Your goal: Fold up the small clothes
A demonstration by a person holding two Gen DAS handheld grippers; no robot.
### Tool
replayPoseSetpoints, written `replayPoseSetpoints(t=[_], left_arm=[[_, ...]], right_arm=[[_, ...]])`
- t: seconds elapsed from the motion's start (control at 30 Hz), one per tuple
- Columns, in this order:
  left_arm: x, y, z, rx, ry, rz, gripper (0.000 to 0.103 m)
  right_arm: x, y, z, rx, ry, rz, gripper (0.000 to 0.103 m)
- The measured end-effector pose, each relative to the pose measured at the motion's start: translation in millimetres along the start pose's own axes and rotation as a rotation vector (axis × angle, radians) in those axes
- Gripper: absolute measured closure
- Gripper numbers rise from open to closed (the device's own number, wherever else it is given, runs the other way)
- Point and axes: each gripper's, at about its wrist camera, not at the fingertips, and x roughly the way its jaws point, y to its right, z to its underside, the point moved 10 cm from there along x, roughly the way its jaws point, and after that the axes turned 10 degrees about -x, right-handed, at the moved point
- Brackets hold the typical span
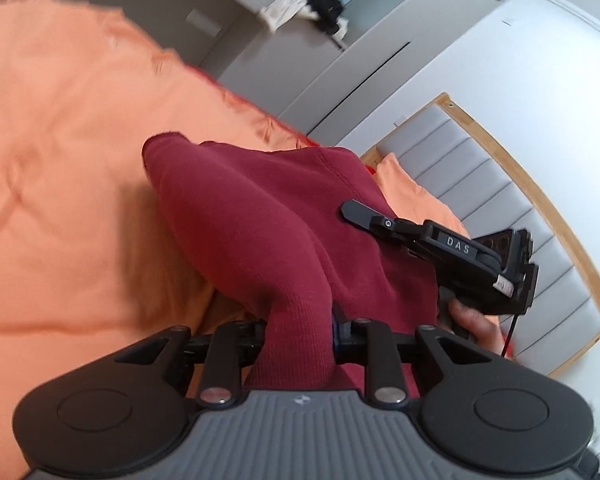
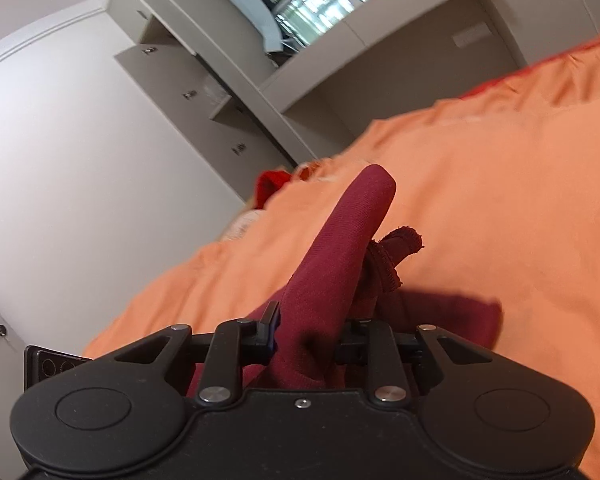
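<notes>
From the left wrist view, the left gripper (image 1: 296,338) sits at the bottom centre of the frame with its jaws pinched on a fold of the maroon garment (image 1: 268,232), which rises from them and drapes across the middle of the picture, lifted off the orange bedspread (image 1: 60,160) that fills the left half. To the right of centre the right gripper (image 1: 350,210) reaches in from the side, its black tip lying against the cloth near a stitched seam (the letters "DAS" show on its body), and the hand (image 1: 472,320) that carries it peeks out just below. A padded grey headboard (image 1: 500,208) with a pale wooden rim curves down the right edge, and grey cabinets (image 1: 300,60) with a heap of clothes on top run along the upper part. From the right wrist view, the right gripper (image 2: 308,336) holds the bottom centre, its jaws closed on a bunch of the maroon garment (image 2: 340,248); a rounded fold sticks up toward mid-frame, and a hemmed edge curls out just to its right. The rest of the cloth spreads low to the right over the orange bedspread (image 2: 500,200). A white wall and grey drawers (image 2: 204,92) take the upper left, with a window (image 2: 312,4) at the top.
</notes>
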Motion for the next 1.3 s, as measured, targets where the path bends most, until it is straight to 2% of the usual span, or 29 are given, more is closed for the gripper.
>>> replayPoseSetpoints(t=[0.2, 0.37, 0.43, 0.53, 0.7, 0.8, 0.93, 0.97, 1.03, 1.07, 1.1, 1.17, 1.2, 1.3], left_arm=[[-73.5, 10.7, -3.2, 0.097, 0.049, -0.086, 0.077], [-119.5, 6.6, 12.3, 0.123, 0.070, -0.155, 0.077], [-136.4, -4.9, 19.4, 0.096, 0.068, -0.157, 0.077], [-149.3, -19.6, 31.6, 0.053, 0.064, -0.156, 0.077], [-147.2, -42.9, 46.5, 0.046, 0.029, -0.196, 0.077], [-145.4, -63.9, 58.7, 0.007, -0.002, -0.218, 0.077], [-135.9, -82.9, 75.8, 0.005, -0.053, -0.278, 0.073], [-131.9, -85.7, 78.1, -0.007, -0.060, -0.284, 0.067], [-130.5, -97.5, 82.6, -0.042, -0.063, -0.316, 0.033], [-131.1, -104.7, 84.7, -0.053, -0.058, -0.351, 0.012], [-131.5, -108.9, 86.9, -0.044, -0.045, -0.364, 0.012], [-131.8, -108.2, 90.9, -0.004, -0.042, -0.386, 0.011], [-135.4, -105.7, 93.0, 0.034, -0.038, -0.412, 0.011], [-155.9, -91.2, 95.6, 0.113, 0.001, -0.488, 0.007]], right_arm=[[1.7, -60.7, -12.3, -0.035, 0.012, -0.048, 0.078], [14.7, -107.0, 3.8, 0.018, 0.007, -0.100, 0.078], [19.2, -123.3, 13.8, 0.011, 0.000, -0.107, 0.078], [24.2, -138.7, 32.0, 0.033, -0.021, -0.110, 0.078], [32.7, -145.9, 63.0, 0.067, -0.064, -0.081, 0.078], [40.7, -138.9, 81.0, 0.085, -0.091, -0.056, 0.078], [53.5, -124.0, 111.1, 0.108, -0.146, -0.012, 0.078], [57.0, -122.0, 117.8, 0.104, -0.155, 0.003, 0.078], [62.7, -117.0, 131.1, 0.110, -0.175, 0.024, 0.075], [64.3, -114.6, 136.1, 0.111, -0.185, 0.035, 0.069], [64.9, -112.1, 138.9, 0.108, -0.191, 0.050, 0.063], [63.3, -107.4, 142.3, 0.105, -0.194, 0.087, 0.022], [60.7, -103.9, 144.3, 0.102, -0.198, 0.114, 0.018], [41.5, -97.3, 141.7, 0.143, -0.178, 0.112, 0.023]])
